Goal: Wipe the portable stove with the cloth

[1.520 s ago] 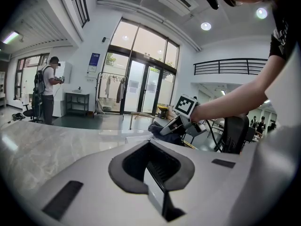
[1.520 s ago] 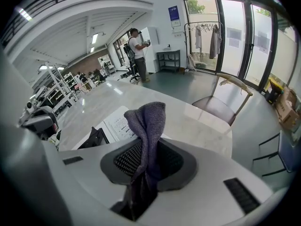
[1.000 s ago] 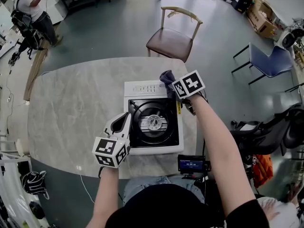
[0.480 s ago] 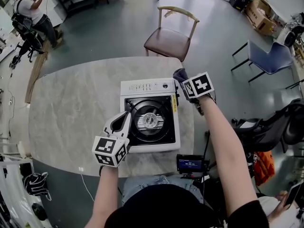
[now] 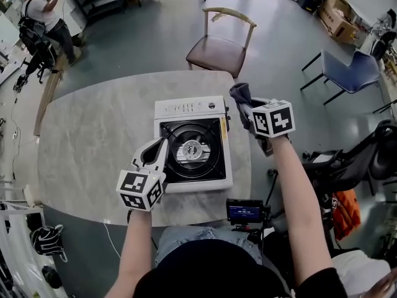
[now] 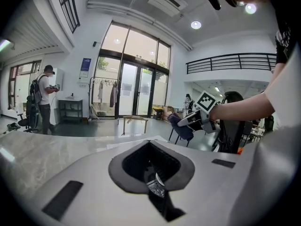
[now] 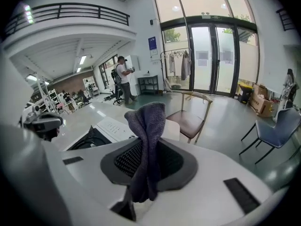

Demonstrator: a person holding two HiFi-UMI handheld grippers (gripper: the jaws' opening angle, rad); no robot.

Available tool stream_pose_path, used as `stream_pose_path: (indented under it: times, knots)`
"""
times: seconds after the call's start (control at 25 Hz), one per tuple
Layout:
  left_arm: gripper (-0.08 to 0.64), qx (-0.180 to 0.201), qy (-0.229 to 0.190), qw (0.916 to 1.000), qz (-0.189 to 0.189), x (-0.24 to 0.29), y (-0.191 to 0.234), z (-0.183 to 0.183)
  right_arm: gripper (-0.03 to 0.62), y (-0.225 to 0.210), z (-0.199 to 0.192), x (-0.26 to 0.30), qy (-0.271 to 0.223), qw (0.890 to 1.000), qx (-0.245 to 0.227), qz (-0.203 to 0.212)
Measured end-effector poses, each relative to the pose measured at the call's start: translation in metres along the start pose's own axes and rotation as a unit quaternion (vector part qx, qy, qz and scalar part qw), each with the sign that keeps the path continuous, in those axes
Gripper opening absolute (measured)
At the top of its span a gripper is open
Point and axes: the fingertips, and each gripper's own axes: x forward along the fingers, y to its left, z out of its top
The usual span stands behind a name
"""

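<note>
The portable stove (image 5: 192,143), white with a black burner well, sits in the middle of the marble table (image 5: 93,141). My right gripper (image 5: 244,108) hovers just off the stove's far right corner, shut on a dark grey-purple cloth (image 5: 239,93) that sticks up from its jaws. In the right gripper view the cloth (image 7: 146,121) hangs pinched in that gripper (image 7: 143,147), with the stove (image 7: 101,133) to the left. My left gripper (image 5: 161,145) is at the stove's left edge, jaws together with nothing between them. The left gripper (image 6: 150,147) looks across the table at the right one.
A wooden chair (image 5: 220,51) with a brown seat stands past the table's far edge, and a blue chair (image 5: 350,76) stands to the right. A small device with a lit screen (image 5: 246,213) sits at the near table edge. A person (image 5: 40,20) stands far off at upper left.
My right gripper has carried the cloth from over the stove's back panel rightward, off its far right corner. The left gripper has stayed by the stove's left edge.
</note>
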Motion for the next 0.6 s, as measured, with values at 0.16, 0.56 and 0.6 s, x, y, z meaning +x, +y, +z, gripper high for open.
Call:
stream_pose_path:
  times: [0.16,0.56,0.6]
  knots:
    - [0.011,0.004,-0.014,0.9999,0.009,-0.008,0.004,0.008,0.097,0.024,0.007,-0.021,-0.038,0.999,-0.005,0.021]
    - [0.011,0.002,-0.049,0.9983,0.031,-0.027,0.018,0.023,0.097,0.070,0.021,-0.065,-0.116,0.989,-0.095,-0.014]
    - [0.011,0.002,-0.053,0.9981,0.033,-0.029,0.020,0.023,0.097,0.074,0.021,-0.069,-0.125,0.987,-0.101,-0.018]
